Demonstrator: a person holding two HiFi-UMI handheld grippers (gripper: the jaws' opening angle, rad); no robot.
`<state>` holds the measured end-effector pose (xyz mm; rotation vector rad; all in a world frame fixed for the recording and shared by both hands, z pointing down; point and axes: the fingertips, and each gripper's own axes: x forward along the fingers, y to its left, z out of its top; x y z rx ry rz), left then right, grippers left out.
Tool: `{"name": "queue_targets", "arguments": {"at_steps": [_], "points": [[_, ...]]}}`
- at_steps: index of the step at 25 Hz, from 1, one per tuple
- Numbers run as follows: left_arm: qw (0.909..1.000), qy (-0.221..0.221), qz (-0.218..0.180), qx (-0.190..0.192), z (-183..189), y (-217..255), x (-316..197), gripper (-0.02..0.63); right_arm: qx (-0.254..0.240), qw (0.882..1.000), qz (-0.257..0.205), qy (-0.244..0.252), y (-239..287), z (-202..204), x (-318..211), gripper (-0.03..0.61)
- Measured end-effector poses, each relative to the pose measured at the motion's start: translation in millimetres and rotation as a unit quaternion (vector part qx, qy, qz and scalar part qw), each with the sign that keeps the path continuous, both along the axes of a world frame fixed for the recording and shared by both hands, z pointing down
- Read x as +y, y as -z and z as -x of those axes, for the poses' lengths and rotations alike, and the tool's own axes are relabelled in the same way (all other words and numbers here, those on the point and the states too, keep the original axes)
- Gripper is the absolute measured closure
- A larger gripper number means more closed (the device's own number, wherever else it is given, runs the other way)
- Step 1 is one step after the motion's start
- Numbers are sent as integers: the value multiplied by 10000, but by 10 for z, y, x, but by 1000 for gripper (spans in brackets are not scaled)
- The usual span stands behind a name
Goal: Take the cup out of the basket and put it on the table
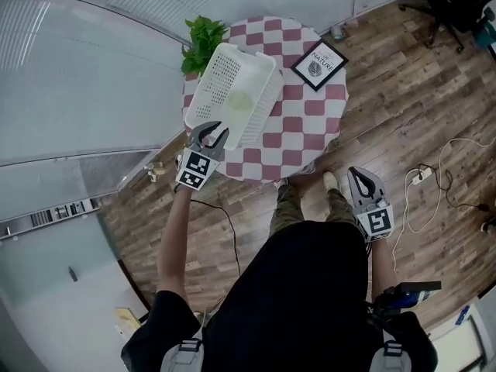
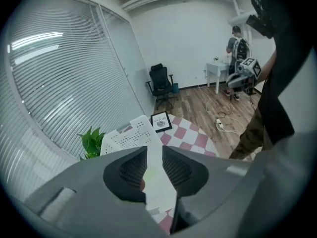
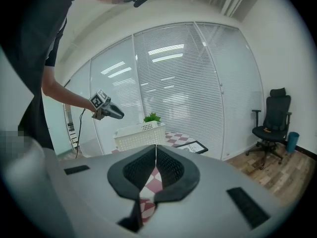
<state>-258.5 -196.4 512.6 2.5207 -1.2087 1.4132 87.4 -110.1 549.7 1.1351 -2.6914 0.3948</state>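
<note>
The cup [image 1: 239,101] showed only as a pale green blur inside the white basket [image 1: 232,91], too faint to tell which way it pointed or how its long axis ran. The basket stood on the round, checked surface [image 1: 310,122], between a plant [image 1: 203,41] and a framed picture [image 1: 318,64]. The left tool [image 1: 215,134] hung at the basket's near corner, jaws apart and empty. The right tool [image 1: 359,179] was well back from the surface, jaws together on nothing.
</note>
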Motion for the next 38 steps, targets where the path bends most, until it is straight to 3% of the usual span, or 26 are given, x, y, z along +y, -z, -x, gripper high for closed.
{"name": "queue_targets", "arguments": {"at_steps": [6,12,23,29,38], "points": [[9933,-666,616,-720,182,-441,-282,505,94,9987,129,-489,15,67,117,568],[9758,-1286,1315,-1181,308,-965,-439,488,172,9946,203,-1004,23,104,304,568],[9417,-1651,2333,-1775,592,-1723,-618,486,222,9794,452,-1954,-43,47,779,568],[9258,-1963,2282,-2287,658,-1975,-713,486,168,9765,577,-2071,-176,176,979,568],[9127,-2174,2273,-2607,701,-2230,-849,486,176,9747,799,-2081,-343,295,1133,568]]}}
